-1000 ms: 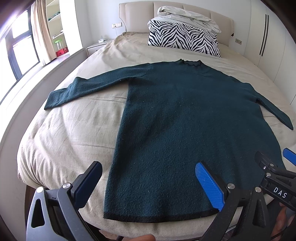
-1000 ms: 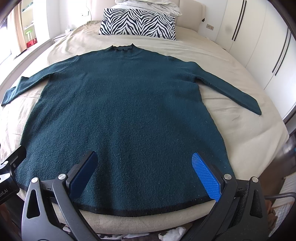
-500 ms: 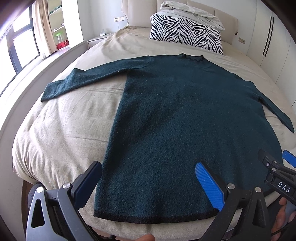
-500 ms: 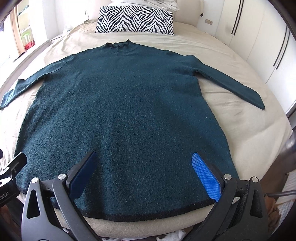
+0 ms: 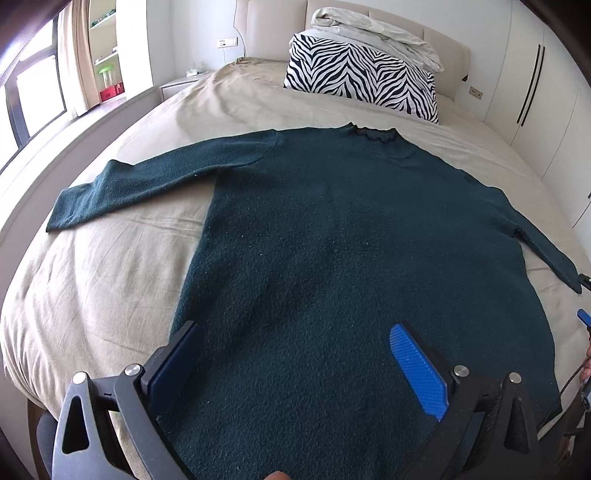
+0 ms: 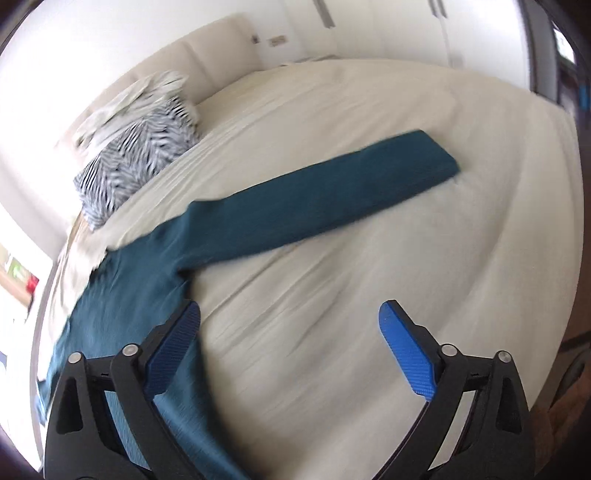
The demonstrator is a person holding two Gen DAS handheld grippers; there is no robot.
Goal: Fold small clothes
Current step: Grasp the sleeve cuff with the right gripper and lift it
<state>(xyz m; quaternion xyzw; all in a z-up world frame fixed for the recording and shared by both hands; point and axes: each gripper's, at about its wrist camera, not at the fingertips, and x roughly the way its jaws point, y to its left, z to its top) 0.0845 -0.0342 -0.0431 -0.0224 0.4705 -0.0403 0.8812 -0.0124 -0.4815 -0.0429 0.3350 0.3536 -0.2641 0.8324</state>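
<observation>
A dark teal sweater (image 5: 351,240) lies flat on the bed, neck toward the headboard and both sleeves spread out. My left gripper (image 5: 295,350) hovers open over the sweater's lower body, with only the flat knit showing between its blue pads. In the blurred, tilted right wrist view, the sweater's right sleeve (image 6: 314,206) stretches across the sheet. My right gripper (image 6: 290,330) hangs over bare sheet below that sleeve; its jaws are closing and nothing is between them. Its tip (image 5: 583,317) peeks in at the right edge of the left wrist view.
The beige bed sheet (image 5: 103,288) surrounds the sweater. A zebra-print pillow (image 5: 362,86) with a crumpled white blanket (image 5: 373,31) sits at the headboard. A window and a ledge run along the left. White wardrobe doors (image 5: 535,81) stand on the right.
My right gripper swung far right, off the sweater's hem to the right sleeve, and rolled so its view tilts. My left gripper shifted right and forward over the sweater's lower body.
</observation>
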